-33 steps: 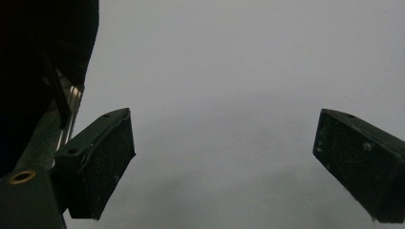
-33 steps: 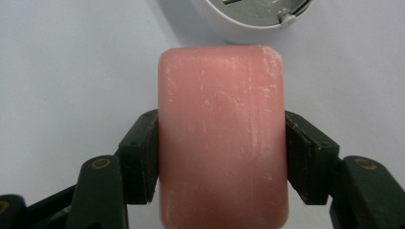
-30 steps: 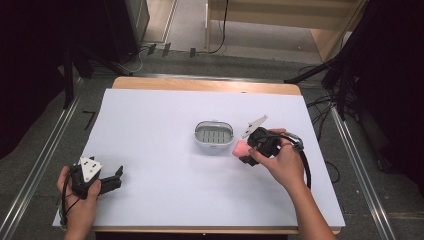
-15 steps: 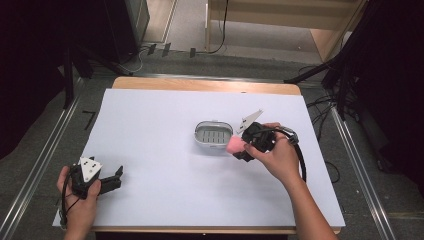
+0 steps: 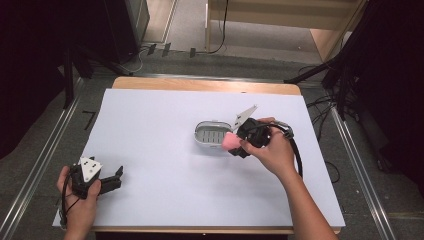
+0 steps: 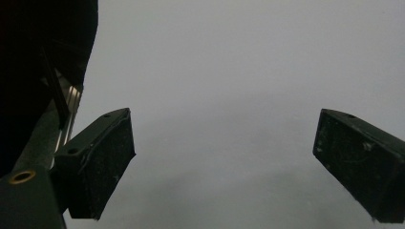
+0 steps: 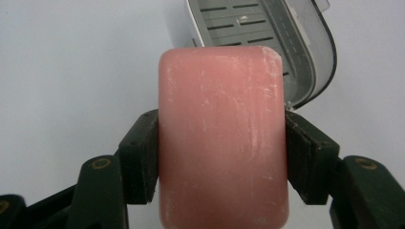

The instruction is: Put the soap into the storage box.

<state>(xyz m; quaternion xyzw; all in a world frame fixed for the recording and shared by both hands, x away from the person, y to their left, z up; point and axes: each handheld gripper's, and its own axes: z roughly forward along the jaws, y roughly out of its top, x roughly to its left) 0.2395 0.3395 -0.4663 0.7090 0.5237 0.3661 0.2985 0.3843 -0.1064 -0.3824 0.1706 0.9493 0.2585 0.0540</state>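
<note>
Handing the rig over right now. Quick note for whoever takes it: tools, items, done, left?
Right tool: shut on the pink soap bar, held just at the near right edge of the soap dish.
Left tool: open, nothing between the jaws, parked at the near left corner of the white table.
Soap dish: open grey tray with a slatted insert, nothing in it, mid-table.
Done: soap picked up and brought to the dish.
Left: probably lower the soap onto the slats, release, pull the right tool back.

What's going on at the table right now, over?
Right gripper shut on pink soap bar, at the soap dish rim. Left gripper open, idle near table corner. Dish empty, nothing in the way.
</note>
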